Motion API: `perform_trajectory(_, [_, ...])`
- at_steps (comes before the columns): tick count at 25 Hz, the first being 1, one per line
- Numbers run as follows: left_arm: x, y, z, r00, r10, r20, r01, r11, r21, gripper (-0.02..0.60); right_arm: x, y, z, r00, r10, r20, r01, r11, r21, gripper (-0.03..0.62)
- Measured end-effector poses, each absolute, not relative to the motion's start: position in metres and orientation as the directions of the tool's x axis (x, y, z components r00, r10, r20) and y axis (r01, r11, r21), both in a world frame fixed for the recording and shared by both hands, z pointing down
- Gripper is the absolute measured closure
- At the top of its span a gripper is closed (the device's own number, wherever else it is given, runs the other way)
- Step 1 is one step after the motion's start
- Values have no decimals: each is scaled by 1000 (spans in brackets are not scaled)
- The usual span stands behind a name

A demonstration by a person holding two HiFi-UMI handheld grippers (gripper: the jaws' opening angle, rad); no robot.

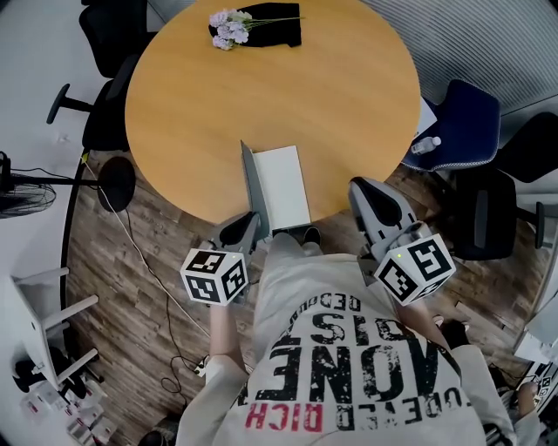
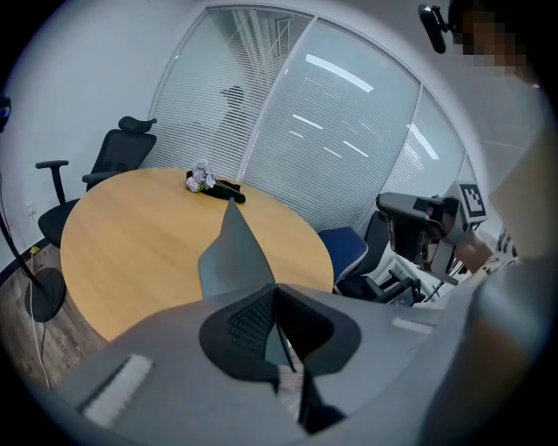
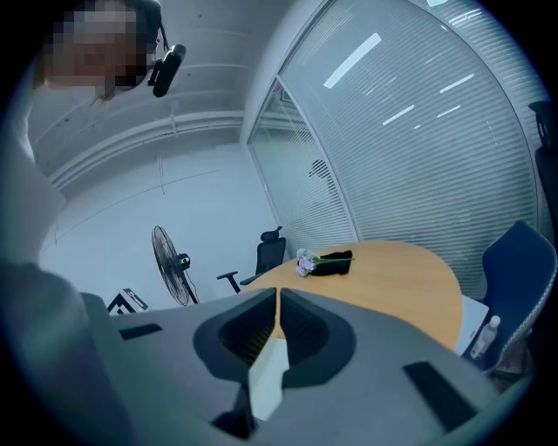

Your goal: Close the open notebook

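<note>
Black fan [image 1: 22, 193]: on the floor at the far left, well apart from the table.
Black chair [image 1: 106, 118]: pushed up against the table's left rim.
Wooden table [image 1: 349, 104]: round, with a light brown top that fills the middle of the head view.
Pale flowers [image 1: 228, 29]: a small bunch at the table's far side, lying on a black item [image 1: 277, 26].
Person's left gripper [image 1: 251, 232]: at the table's near rim, touching the notebook's lower left corner. Its fingers are pressed together on the bottom edge of the grey cover, which rises straight ahead of them in the left gripper view. Its marker cube [image 1: 214, 275] sits over the wooden floor.
Open notebook [image 1: 286, 187]: at the table's near rim, right in front of the person and between the two grippers.
Grey cover [image 1: 253, 185]: lifted off the table and standing tilted along the left side of the page, not yet down on it.
White page [image 1: 288, 179]: lying flat and facing up.
Person's right gripper [image 1: 366, 190]: just beside the table's near rim, to the right of the notebook and apart from it. Its fingers are together with nothing between them.
Blue chair [image 1: 466, 122]: at the table's right rim.
Clear bottle [image 1: 425, 145]: lying on that chair's seat edge.
</note>
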State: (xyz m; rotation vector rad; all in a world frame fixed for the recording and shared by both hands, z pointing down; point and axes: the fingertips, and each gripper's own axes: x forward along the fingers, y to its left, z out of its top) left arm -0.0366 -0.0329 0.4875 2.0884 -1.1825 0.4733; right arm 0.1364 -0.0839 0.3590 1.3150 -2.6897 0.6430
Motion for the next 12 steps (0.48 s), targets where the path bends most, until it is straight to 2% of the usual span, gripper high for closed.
perform_trajectory(12, [-19, -37, 492, 550, -582, 599, -835, -388, 390, 563, 139, -81, 360, -617, -742, 260, -779, 532, -331, 574])
